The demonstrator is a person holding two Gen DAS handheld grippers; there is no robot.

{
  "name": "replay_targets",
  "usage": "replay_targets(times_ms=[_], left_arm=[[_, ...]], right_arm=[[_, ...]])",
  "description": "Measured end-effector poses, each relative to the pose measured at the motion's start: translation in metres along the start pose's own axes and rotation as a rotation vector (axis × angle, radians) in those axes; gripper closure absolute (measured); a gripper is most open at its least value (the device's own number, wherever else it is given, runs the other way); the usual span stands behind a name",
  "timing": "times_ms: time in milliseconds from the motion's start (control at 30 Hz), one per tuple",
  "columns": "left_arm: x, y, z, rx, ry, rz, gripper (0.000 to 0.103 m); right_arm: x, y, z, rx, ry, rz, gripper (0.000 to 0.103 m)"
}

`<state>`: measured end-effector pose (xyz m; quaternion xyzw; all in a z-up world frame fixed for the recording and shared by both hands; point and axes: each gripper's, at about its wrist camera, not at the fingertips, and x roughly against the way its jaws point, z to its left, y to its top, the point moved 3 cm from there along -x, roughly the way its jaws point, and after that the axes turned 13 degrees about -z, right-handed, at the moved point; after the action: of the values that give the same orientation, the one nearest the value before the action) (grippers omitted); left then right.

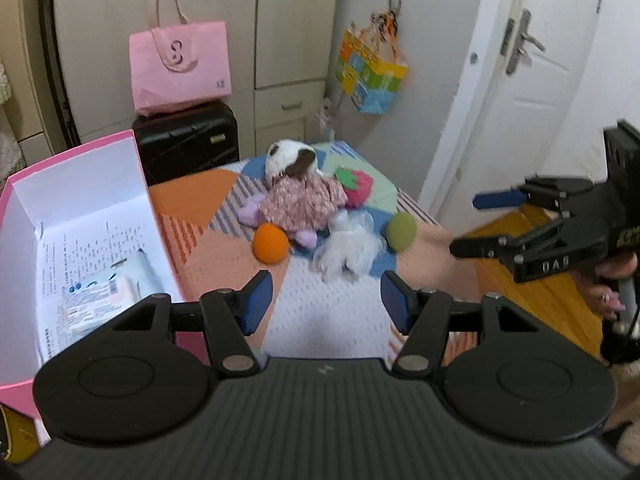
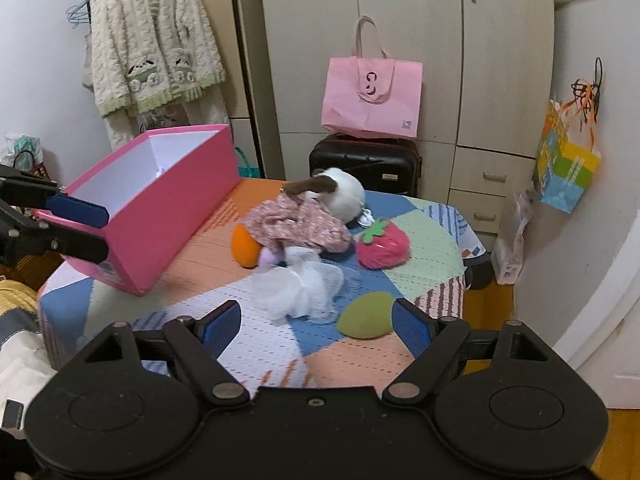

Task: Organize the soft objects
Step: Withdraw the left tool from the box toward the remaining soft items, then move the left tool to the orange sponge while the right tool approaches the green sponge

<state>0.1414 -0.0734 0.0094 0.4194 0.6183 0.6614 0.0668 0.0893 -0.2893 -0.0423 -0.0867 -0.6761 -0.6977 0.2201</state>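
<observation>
Hovering empty with jaws apart, left gripper (image 1: 326, 300) and right gripper (image 2: 316, 326) faced a white mesh bath pouf (image 2: 300, 290) beside a pink cardboard box (image 2: 160, 216).

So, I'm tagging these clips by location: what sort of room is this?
Probably a bedroom: a tall wardrobe along the wall, a fleece robe on a hanger, a suitcase beside it.

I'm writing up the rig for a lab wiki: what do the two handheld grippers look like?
Both are matte black plastic. The left gripper and right gripper each have a ribbed body, two round discs, silver-pinned linkage bars and textured blue fingertip pads. In the left wrist view, the right one shows raised "DAS" lettering. The hand holding it has painted nails.
</observation>
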Motion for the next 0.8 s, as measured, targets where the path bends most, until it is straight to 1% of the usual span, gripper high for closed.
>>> replay_targets(times_ms=[67, 133, 233, 367, 467, 567, 800], left_arm=[[-0.011, -0.004, 0.0, 0.017, 0.017, -0.023, 0.044], [-0.024, -0.009, 0.002, 0.032, 0.036, -0.041, 0.044], [-0.042, -0.015, 0.004, 0.028, 0.078, -0.066, 0.044], [-0.065, -0.025, 0.009, 0.044, 0.112, -0.079, 0.044], [-0.08, -0.032, 0.013, 0.056, 0.133, -0.08, 0.044], [-0.093, -0.037, 0.014, 0.041, 0.167, -0.094, 0.044], [-0.121, -0.047, 0.018, 0.036, 0.229, -0.116, 0.044]], right_arm=[[-0.005, -0.007, -0.008, 0.014, -0.011, -0.037, 0.017], [-0.011, -0.015, -0.015, 0.048, -0.042, -0.093, 0.017], [-0.02, -0.023, -0.026, 0.08, -0.089, -0.145, 0.017], [-0.036, -0.033, -0.04, 0.04, -0.097, -0.144, 0.017], [-0.047, -0.043, -0.043, 0.06, -0.096, -0.139, 0.017], [-0.056, -0.05, -0.041, 0.087, -0.102, -0.141, 0.017], [-0.07, -0.055, -0.04, 0.048, -0.065, -0.145, 0.017]])
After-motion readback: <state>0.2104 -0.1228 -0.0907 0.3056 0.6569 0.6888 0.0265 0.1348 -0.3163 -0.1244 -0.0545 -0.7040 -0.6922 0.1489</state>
